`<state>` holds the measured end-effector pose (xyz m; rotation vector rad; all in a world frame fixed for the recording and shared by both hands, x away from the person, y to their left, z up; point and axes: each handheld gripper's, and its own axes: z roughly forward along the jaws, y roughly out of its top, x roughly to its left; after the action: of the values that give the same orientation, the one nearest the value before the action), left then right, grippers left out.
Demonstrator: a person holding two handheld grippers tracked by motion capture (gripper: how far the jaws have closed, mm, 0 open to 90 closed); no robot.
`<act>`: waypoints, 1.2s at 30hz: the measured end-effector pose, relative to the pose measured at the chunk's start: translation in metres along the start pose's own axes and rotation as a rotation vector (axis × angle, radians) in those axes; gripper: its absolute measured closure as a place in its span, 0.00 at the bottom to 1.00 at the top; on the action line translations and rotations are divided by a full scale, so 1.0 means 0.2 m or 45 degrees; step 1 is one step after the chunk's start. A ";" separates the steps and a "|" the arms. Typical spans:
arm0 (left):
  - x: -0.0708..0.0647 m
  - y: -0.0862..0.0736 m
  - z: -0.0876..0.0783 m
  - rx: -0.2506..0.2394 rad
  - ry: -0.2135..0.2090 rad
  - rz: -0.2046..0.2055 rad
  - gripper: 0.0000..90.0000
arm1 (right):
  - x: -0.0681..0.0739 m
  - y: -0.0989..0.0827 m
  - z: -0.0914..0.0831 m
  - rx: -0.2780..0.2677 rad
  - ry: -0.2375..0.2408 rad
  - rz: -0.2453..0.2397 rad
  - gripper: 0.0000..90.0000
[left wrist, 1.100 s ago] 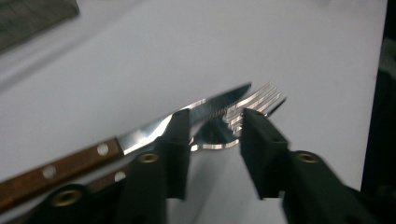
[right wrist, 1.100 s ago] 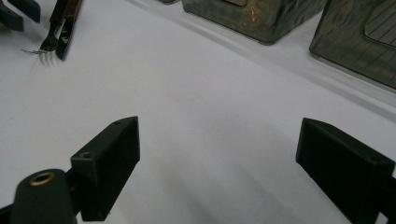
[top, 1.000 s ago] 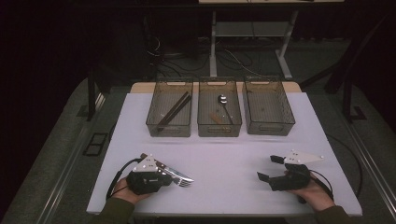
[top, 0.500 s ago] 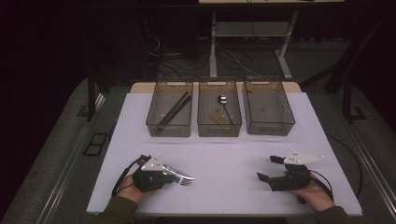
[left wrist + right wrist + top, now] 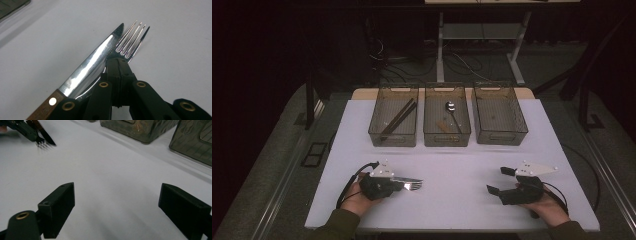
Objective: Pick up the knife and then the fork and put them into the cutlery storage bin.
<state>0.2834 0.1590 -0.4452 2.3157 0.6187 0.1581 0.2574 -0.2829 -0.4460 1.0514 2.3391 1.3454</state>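
My left gripper [image 5: 398, 185] rests low on the white table [image 5: 462, 165] at the front left, shut on a metal fork [image 5: 414, 186]. In the left gripper view the jaws meet [image 5: 117, 62] on the fork's neck and its tines [image 5: 132, 37] stick out beyond them. A knife [image 5: 92, 62] with a wooden handle lies along the left jaw, its serrated tip beside the tines; whether it is gripped too I cannot tell. My right gripper [image 5: 498, 180] sits at the front right, open, with bare table between its fingers [image 5: 60, 205]. In the right gripper view the fork [image 5: 41, 143] and knife [image 5: 47, 137] lie far left.
Three clear bins stand in a row at the back of the table. The left bin [image 5: 393, 131] holds dark sticks, the middle bin [image 5: 447, 135] a spoon [image 5: 451, 107], and the right bin [image 5: 499, 132] looks bare. Black cables trail from both grippers.
My left gripper has shifted a little to the right with the cutlery. The right gripper has kept still.
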 end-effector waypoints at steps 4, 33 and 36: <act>0.01 0.03 0.02 0.003 0.011 0.003 0.99 | 0.00 0.00 0.00 0.000 0.001 0.000 0.15; 0.16 0.16 0.13 0.013 0.105 -0.062 1.00 | 0.00 0.00 0.01 -0.002 0.011 0.003 0.15; 0.17 0.17 0.13 0.015 0.111 -0.066 1.00 | 0.00 0.00 0.01 -0.002 0.014 0.004 0.15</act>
<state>0.3338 0.1381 -0.4444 2.3116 0.7247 0.2321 0.2591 -0.2823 -0.4468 1.0504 2.3448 1.3573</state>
